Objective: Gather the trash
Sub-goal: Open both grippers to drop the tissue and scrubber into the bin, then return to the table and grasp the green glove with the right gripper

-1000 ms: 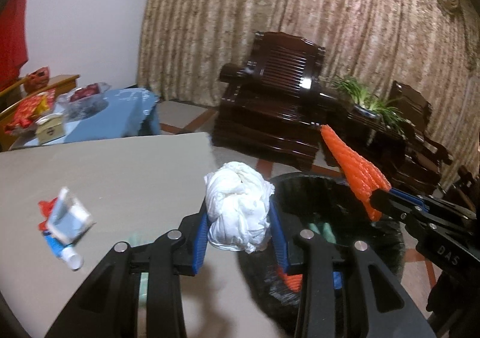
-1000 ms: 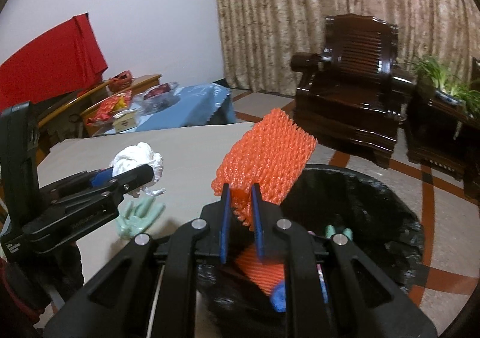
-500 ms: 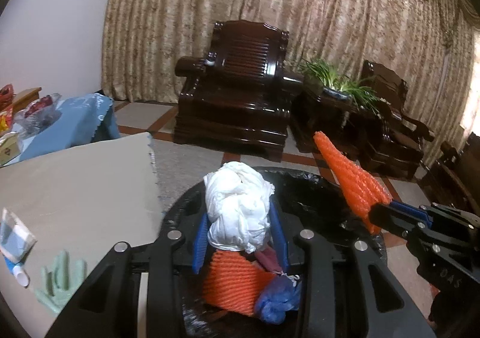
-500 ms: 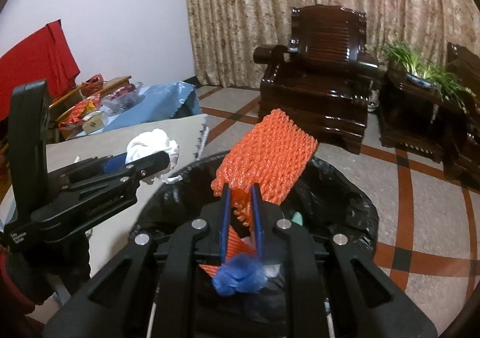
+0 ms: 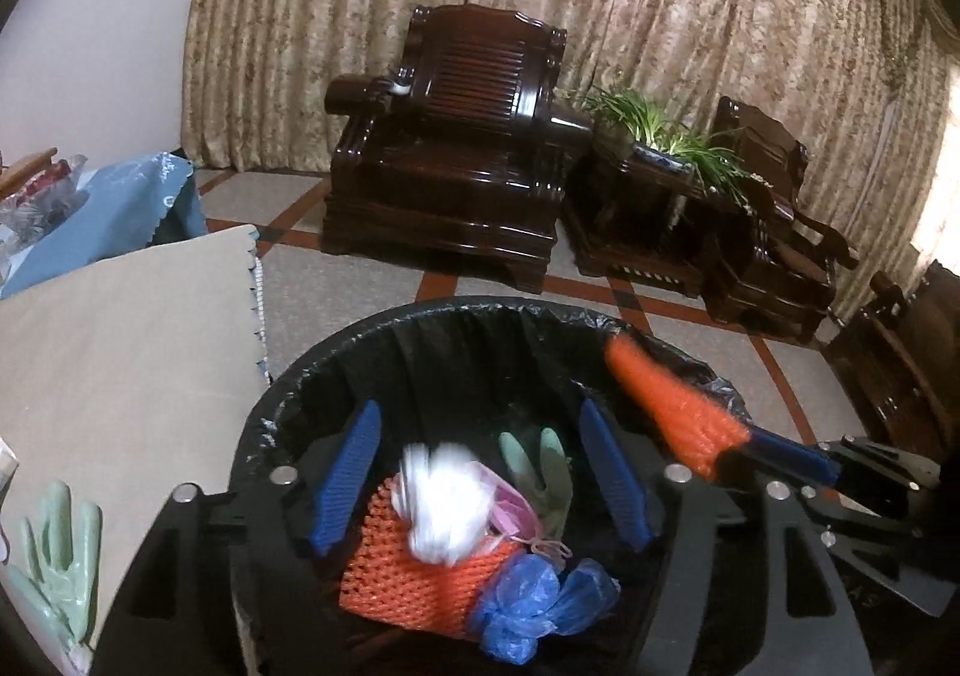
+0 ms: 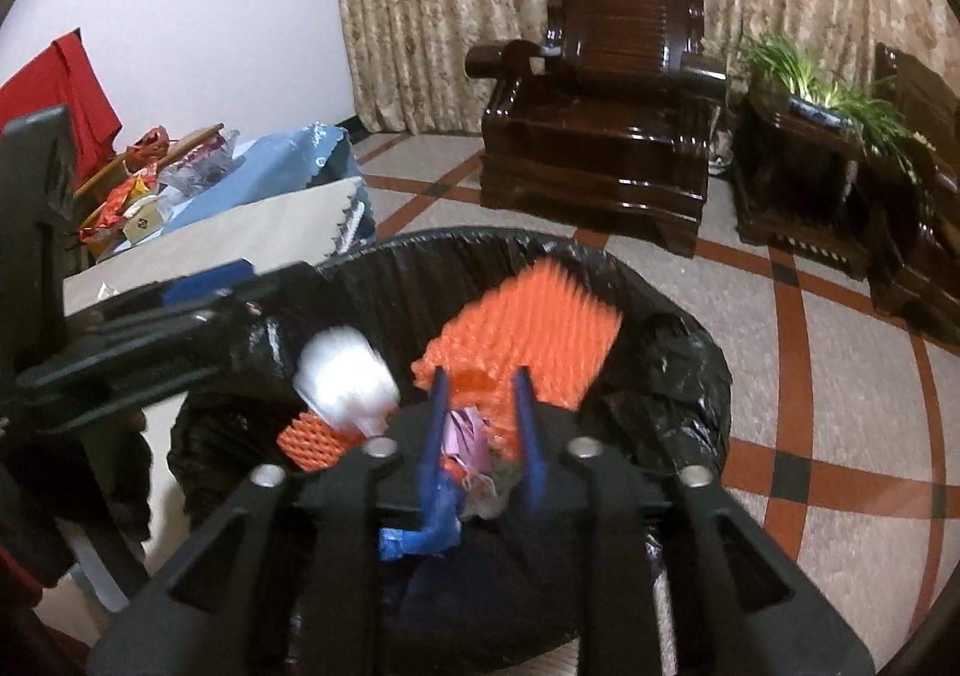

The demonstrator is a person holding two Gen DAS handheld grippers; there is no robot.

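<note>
Two grippers of mine hang over the bin (image 5: 456,328), a round one lined with a black bag. My left gripper (image 5: 480,472) has its blue pads spread wide, holding nothing. Between them, blurred and free of both pads, the white wad (image 5: 447,505) sits inside the bin's mouth, above the trash already in the bin: an orange foam net (image 5: 414,574), a blue plastic scrap (image 5: 534,604), a pale green glove (image 5: 540,472) and something pink (image 5: 510,502).

My right gripper (image 6: 480,436) is over the bin's right side. Its pads stand a little apart, with the orange mesh sleeve (image 6: 522,334) reaching out past their tips over the bin's opening. I cannot tell whether the pads grip the sleeve's near end or have let it go; the sleeve is blurred. In this view the white wad (image 6: 348,382) shows left of the sleeve, within the bin's rim (image 6: 660,310).

Left of the bin lies the beige worktop (image 5: 120,352), with a second green glove (image 5: 54,562) on it, well apart from the bin.
</note>
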